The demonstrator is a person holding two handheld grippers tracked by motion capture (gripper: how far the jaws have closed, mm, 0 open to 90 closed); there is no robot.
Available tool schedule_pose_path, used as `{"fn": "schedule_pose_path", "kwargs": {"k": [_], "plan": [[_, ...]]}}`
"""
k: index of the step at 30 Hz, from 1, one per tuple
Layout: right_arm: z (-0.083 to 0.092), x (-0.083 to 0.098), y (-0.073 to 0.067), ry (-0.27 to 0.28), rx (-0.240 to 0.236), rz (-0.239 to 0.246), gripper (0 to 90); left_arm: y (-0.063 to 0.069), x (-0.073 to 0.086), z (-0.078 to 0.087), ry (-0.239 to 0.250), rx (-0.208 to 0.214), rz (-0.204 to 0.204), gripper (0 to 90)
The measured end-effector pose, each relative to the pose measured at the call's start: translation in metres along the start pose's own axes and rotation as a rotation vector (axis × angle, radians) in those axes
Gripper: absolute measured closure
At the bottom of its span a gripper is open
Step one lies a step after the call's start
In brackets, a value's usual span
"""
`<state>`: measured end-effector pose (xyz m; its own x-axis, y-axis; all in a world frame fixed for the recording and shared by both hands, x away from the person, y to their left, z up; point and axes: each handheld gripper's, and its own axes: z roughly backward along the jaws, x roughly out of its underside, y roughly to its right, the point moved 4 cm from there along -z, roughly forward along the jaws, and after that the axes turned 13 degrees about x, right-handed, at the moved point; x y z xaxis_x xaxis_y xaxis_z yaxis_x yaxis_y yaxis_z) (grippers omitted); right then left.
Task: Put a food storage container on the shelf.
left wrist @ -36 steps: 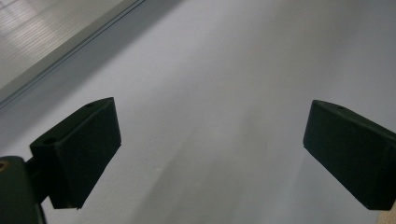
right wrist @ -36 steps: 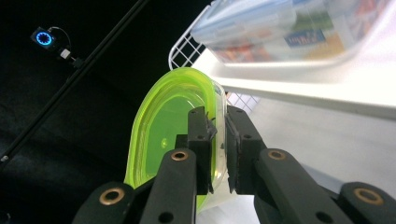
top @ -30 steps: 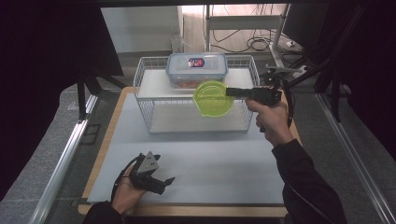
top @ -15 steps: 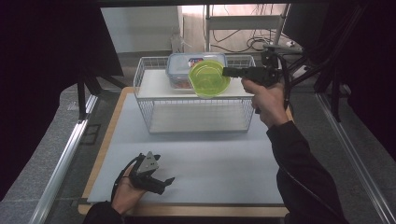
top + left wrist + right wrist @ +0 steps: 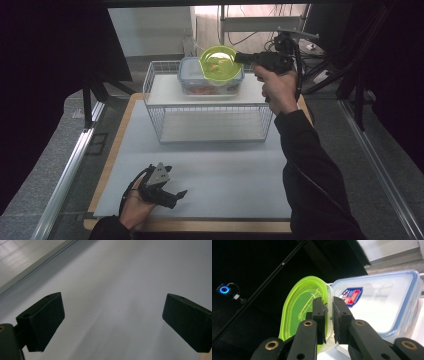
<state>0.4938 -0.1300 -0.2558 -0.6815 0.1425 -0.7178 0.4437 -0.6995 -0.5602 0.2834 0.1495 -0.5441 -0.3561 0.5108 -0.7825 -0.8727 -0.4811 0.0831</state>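
The right gripper [image 5: 239, 57] is clamped on the rim of a green bowl [image 5: 220, 64], and it holds that bowl up in the air above the clear box [image 5: 210, 80] that sits on the top shelf of the wire rack [image 5: 210, 102]. In the right gripper view the jaws are pressed onto the bowl's [image 5: 304, 315] thin wall, one inside and one outside, with the bowl tilted on edge so its open face turns toward the left of that view; the box [image 5: 379, 310] with its blue-edged lid lies just behind and to the right of it. From the high view the bowl hangs out from the gripper toward the table's left, the hand reaching in from the right side, so the bowl's mouth faces roughly up and toward the camera and overlaps the box's right part. What matters for any setting down is that the bowl lies over the box lid, not over bare shelf, and whether it touches the lid I cannot tell. The left gripper [image 5: 172, 192] rests low on the white mat [image 5: 225, 175] near the table's front edge, well apart from the rack, its jaws spread wide with nothing between them, so the right hand is by far the nearer one
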Motion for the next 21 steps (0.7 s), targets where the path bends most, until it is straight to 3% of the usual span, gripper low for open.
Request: {"fn": "schedule_pose_path", "kwargs": {"k": [10, 21], "plan": [[-0.024, -0.015, -0.005, 0.017, 0.067, -0.029, 81.8, 0.000, 0.000, 0.000, 0.003, 0.006, 0.000, 3.9], [-0.048, -0.024, -0.001, 0.039, 0.123, -0.076, 81.7, 0.001, 0.000, -0.001, 0.002, 0.015, -0.003, 4.0]]}}
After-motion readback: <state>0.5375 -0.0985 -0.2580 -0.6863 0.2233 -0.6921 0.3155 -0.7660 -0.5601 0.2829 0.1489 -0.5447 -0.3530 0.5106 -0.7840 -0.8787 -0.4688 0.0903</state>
